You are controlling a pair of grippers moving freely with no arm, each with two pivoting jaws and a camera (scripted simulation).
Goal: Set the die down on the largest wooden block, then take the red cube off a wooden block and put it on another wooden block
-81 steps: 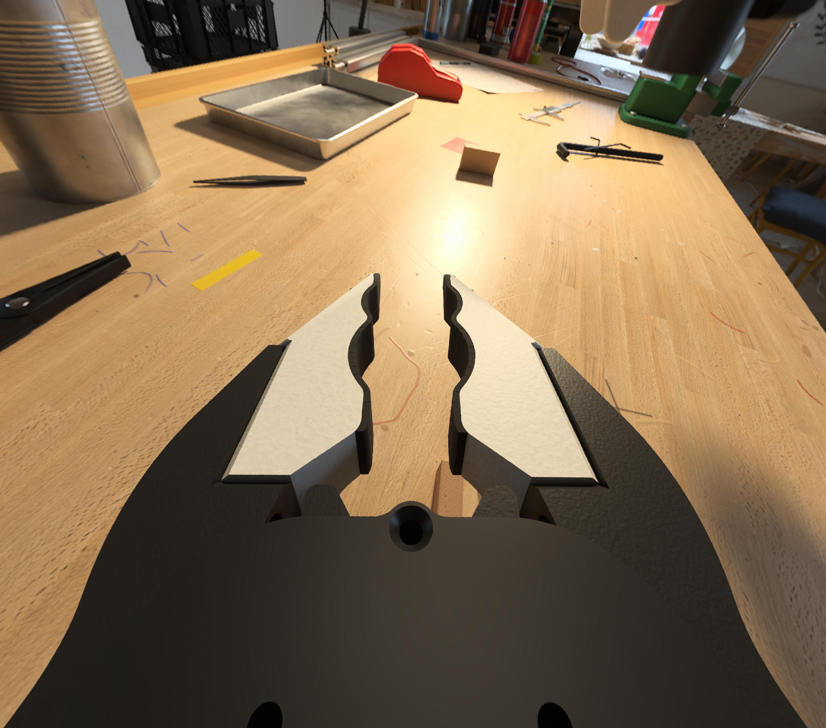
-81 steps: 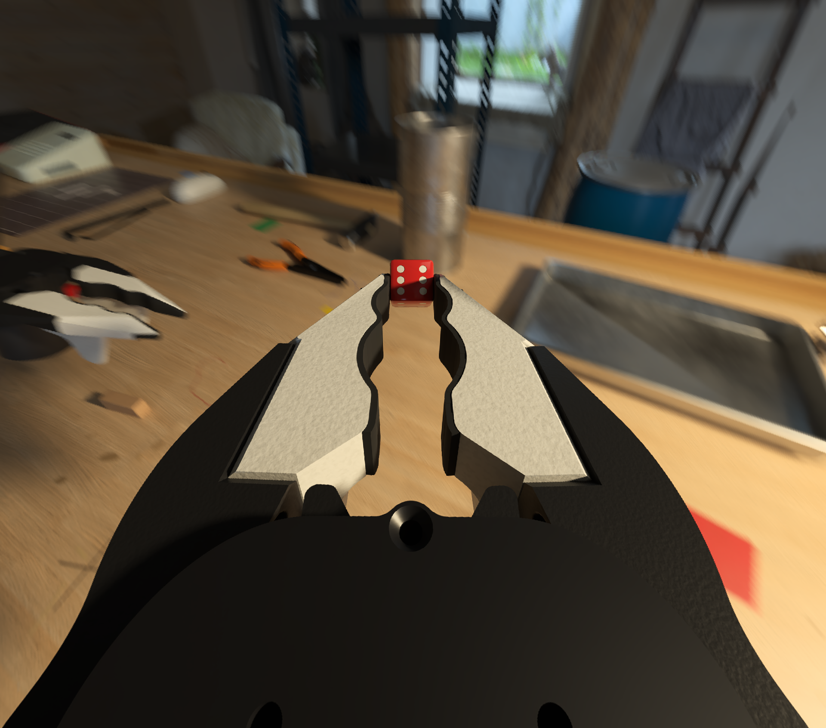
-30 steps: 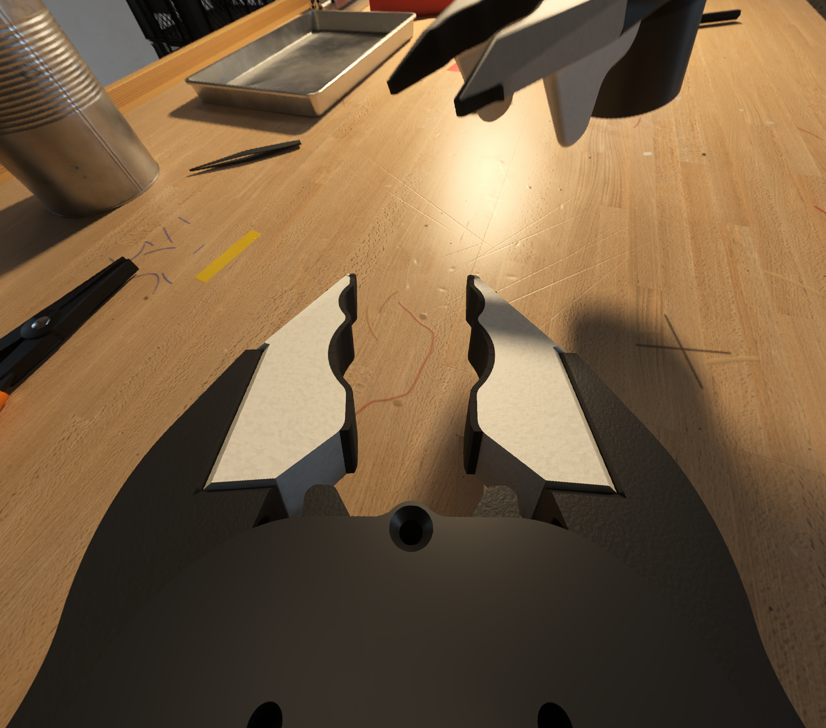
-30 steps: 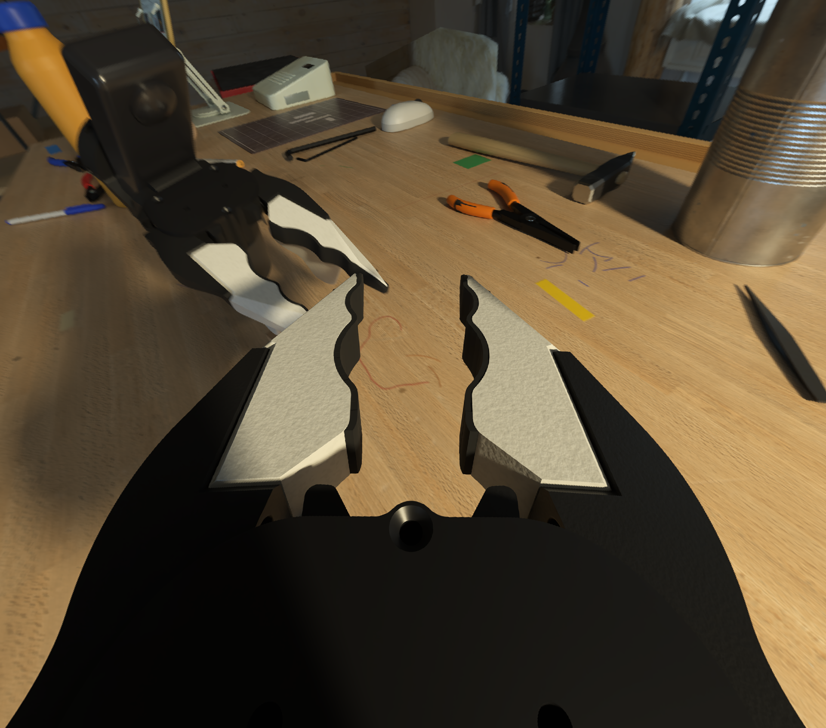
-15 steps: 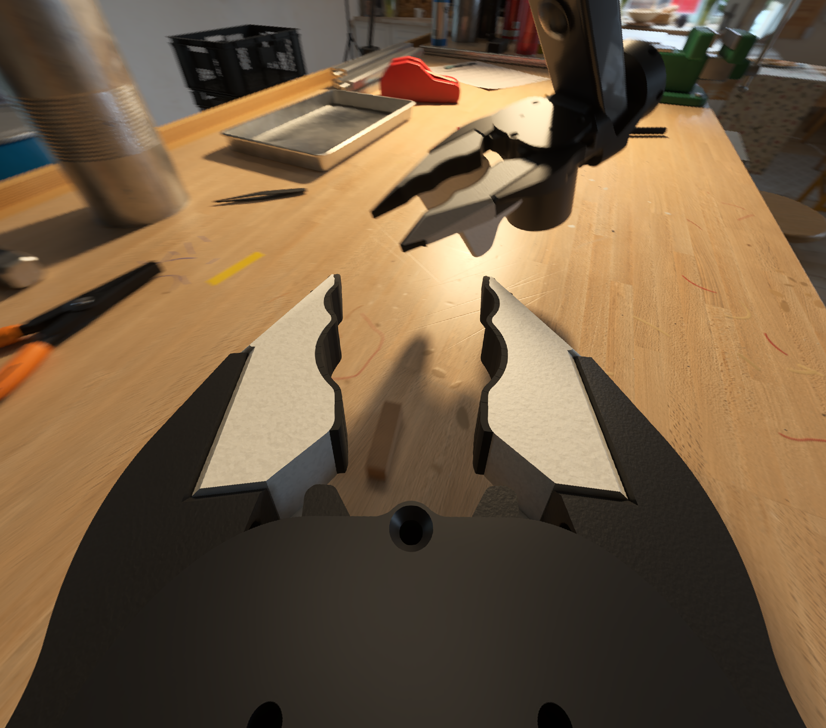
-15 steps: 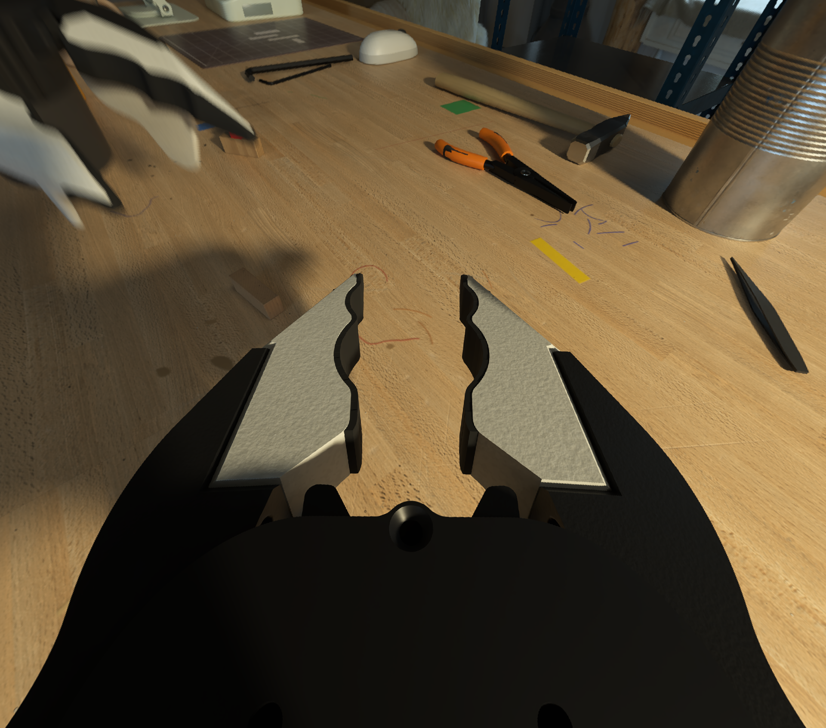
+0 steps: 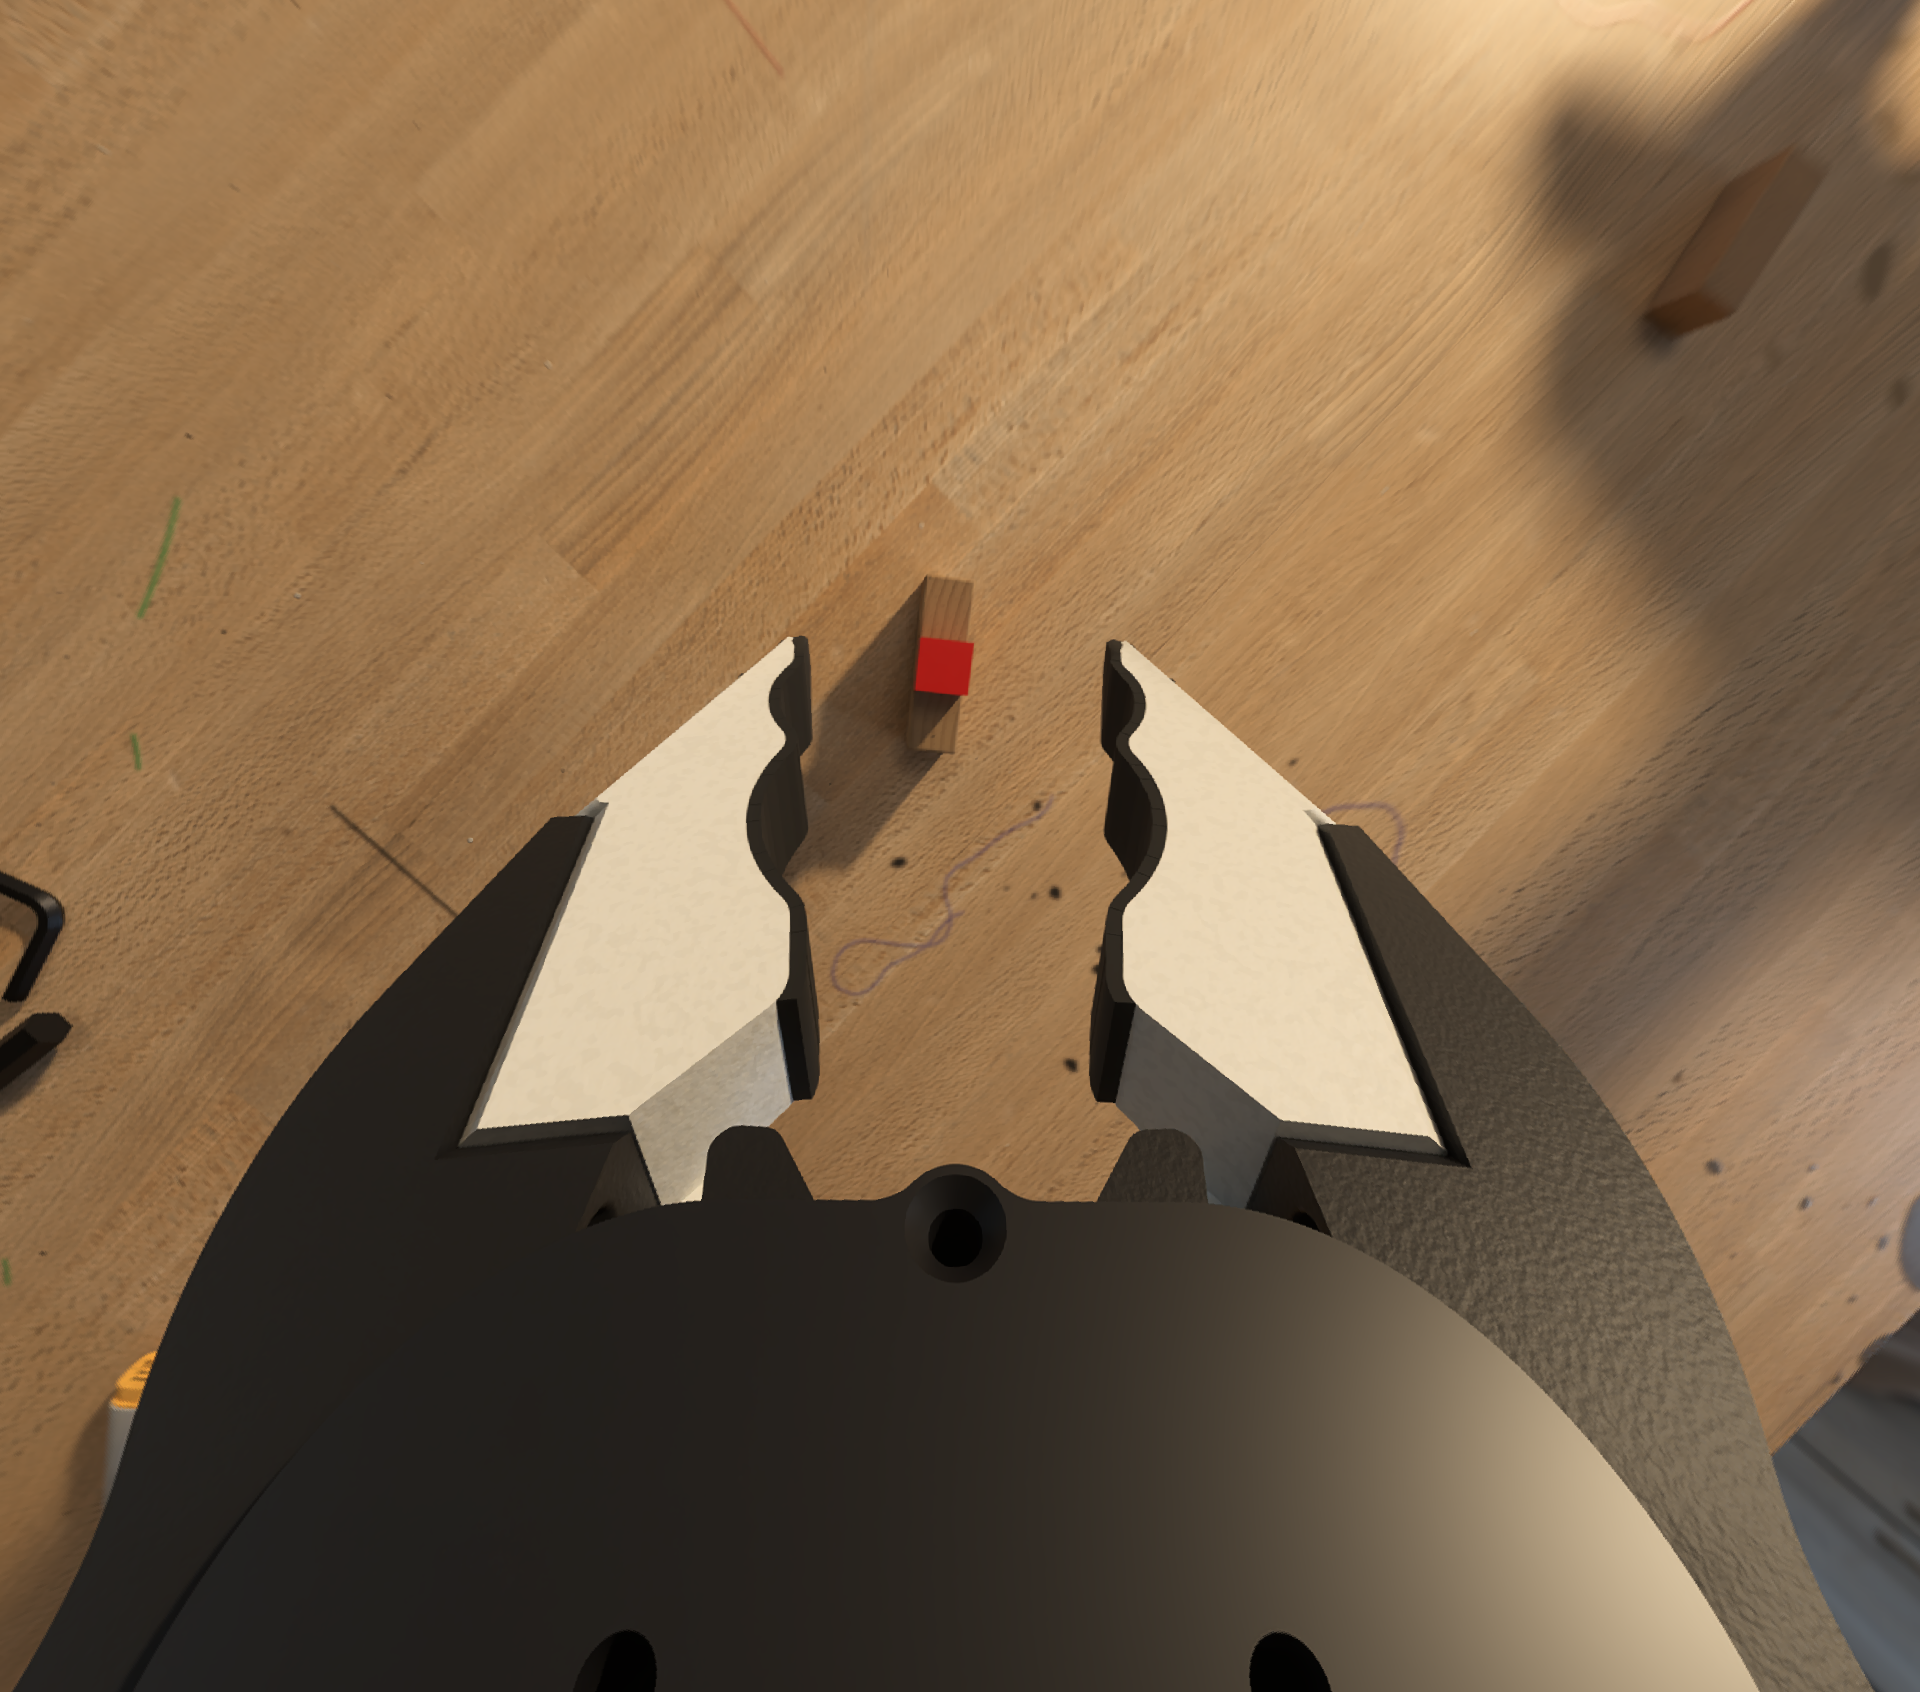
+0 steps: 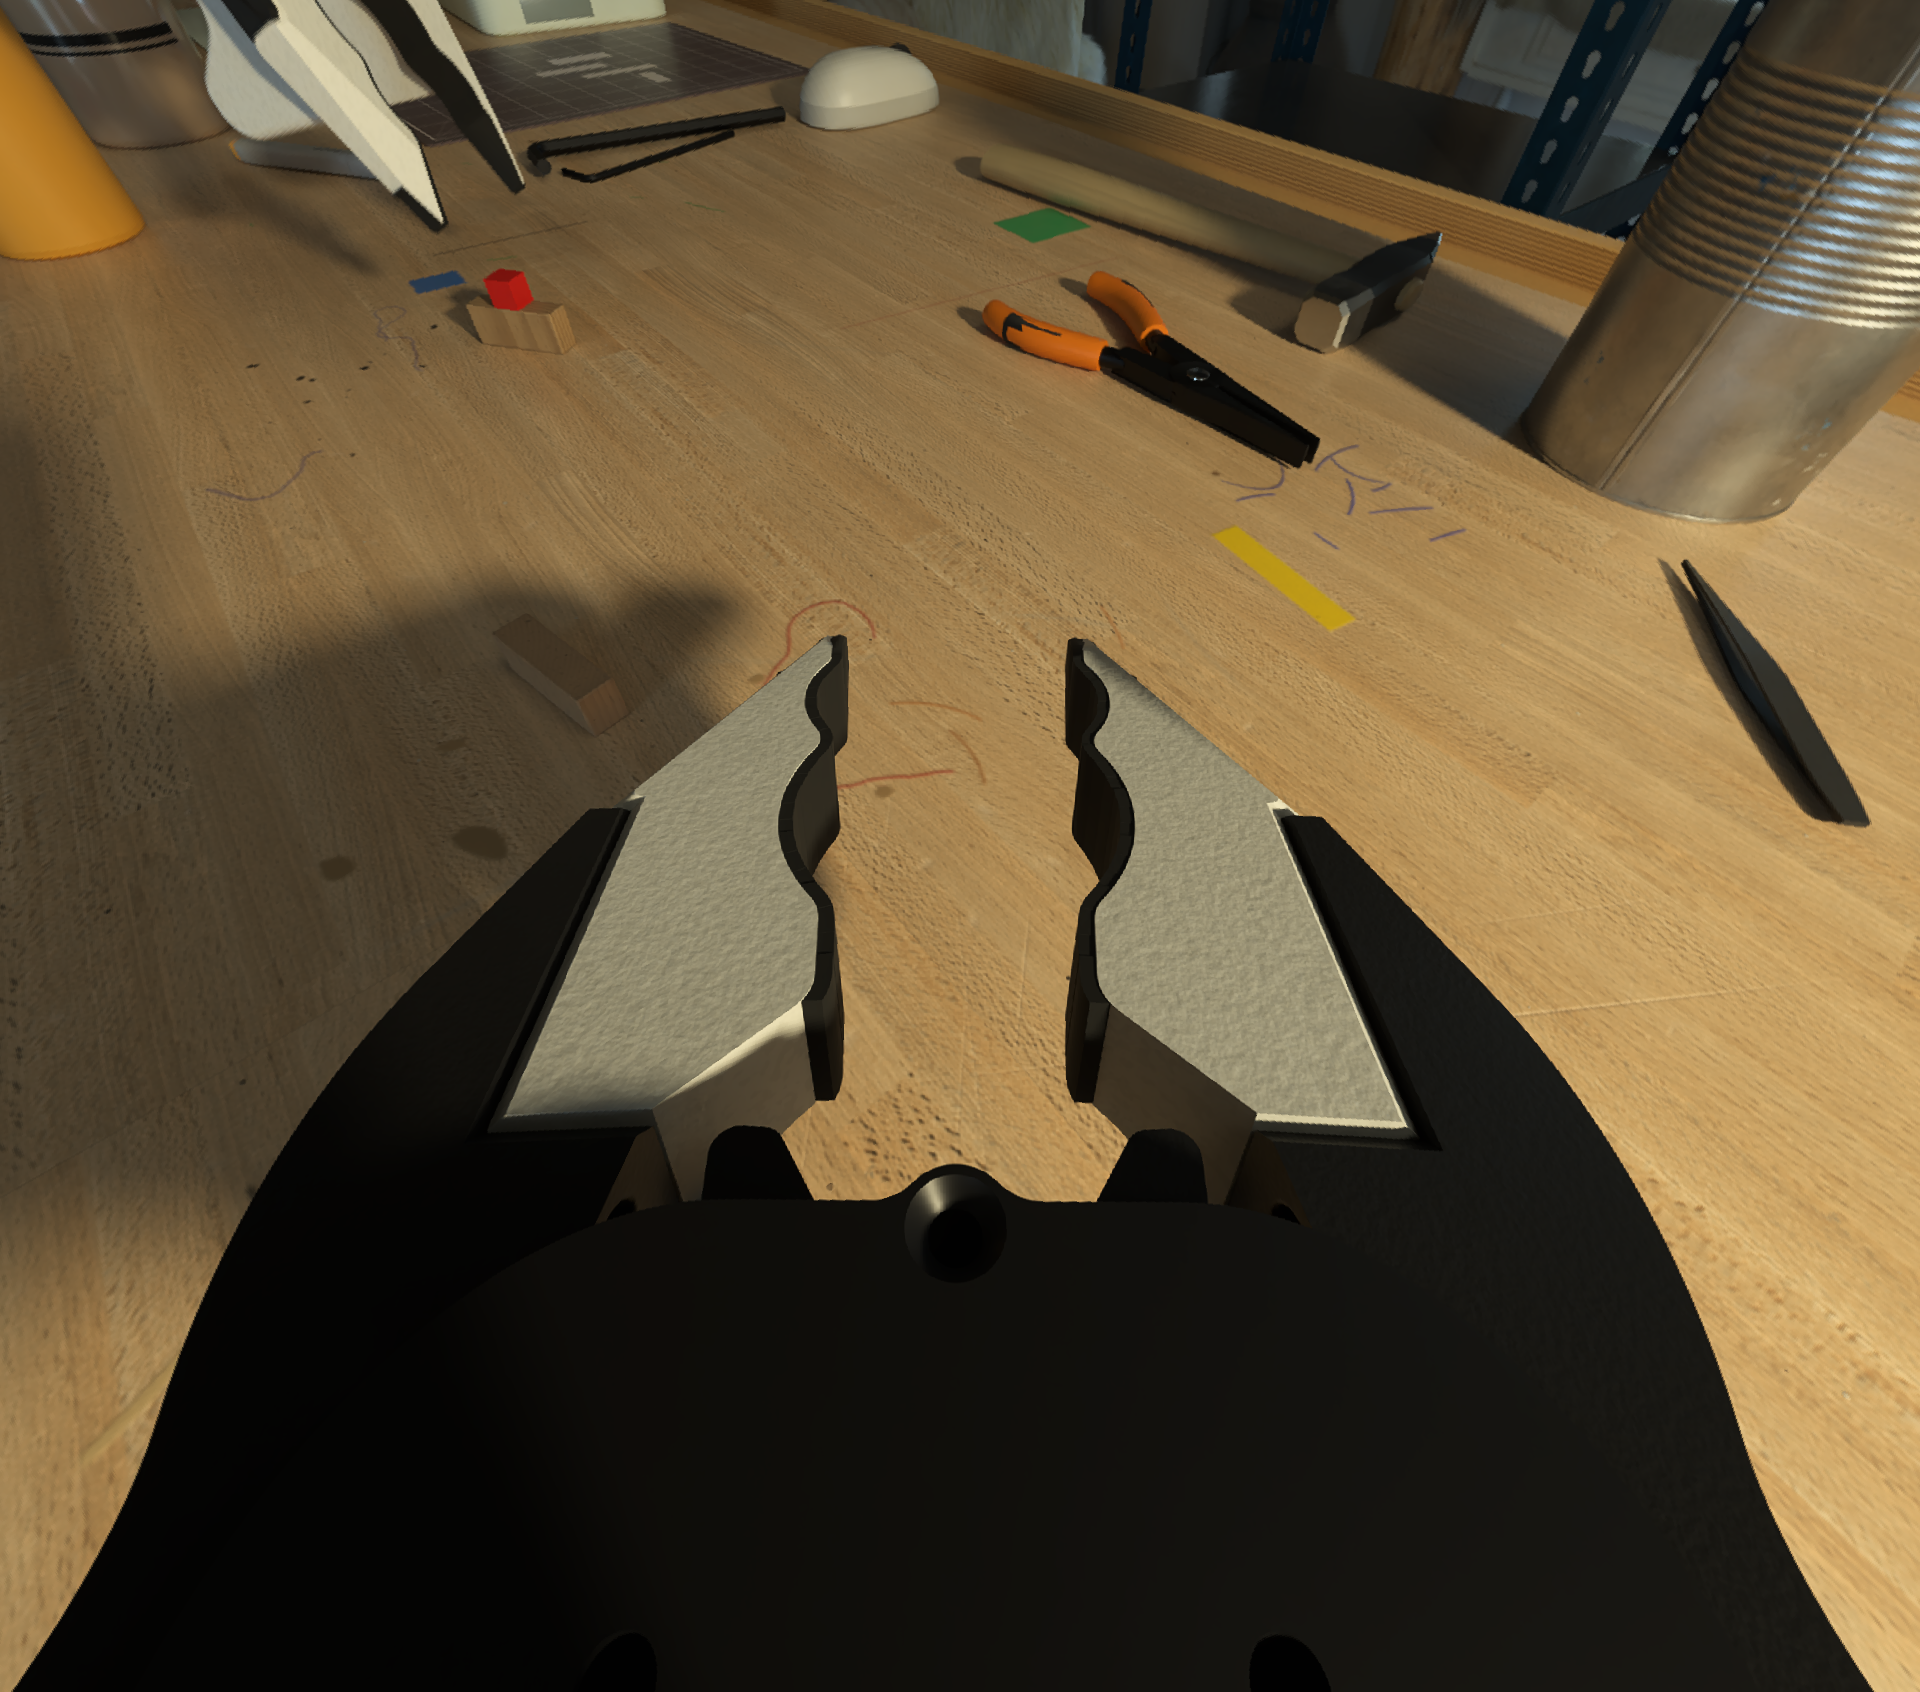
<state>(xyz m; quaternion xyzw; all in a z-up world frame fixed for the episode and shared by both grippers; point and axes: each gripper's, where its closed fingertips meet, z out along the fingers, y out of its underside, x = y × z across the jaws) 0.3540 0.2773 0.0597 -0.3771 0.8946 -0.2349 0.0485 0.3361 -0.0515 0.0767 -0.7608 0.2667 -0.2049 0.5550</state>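
Directly below the left gripper (image 7: 951, 655), at twelve o'clock from its spread fingertips, the red cube (image 7: 943, 666) sits on top of a small wooden block (image 7: 940, 668) lying flat on the workbench (image 7: 520, 292). Both jaws stand wide apart and hold nothing. The right gripper (image 8: 956, 655) is likewise open and empty, low over bare wood; the die shows in neither view, so its place cannot be told.

The step in hand looks like the pick of the cube. A good approach would be straight down, fingers bracketing the cube's two free sides across the block's narrow width, closing only at cube height so the pads (image 7: 675, 894) miss the block beneath. The cube is tiny against the jaw opening, so centring matters; an off-centre squeeze may nudge it off or drag the block.

The cube is matte, sharp-edged, plain red. Its block is pale, grained, a slim rectangular bar. A second wooden block (image 7: 1730, 255), similar in shape, lies in shadow at two o'clock, well apart: a likely target. The pads are cream, pebbled, with scalloped inner edges in black frames.
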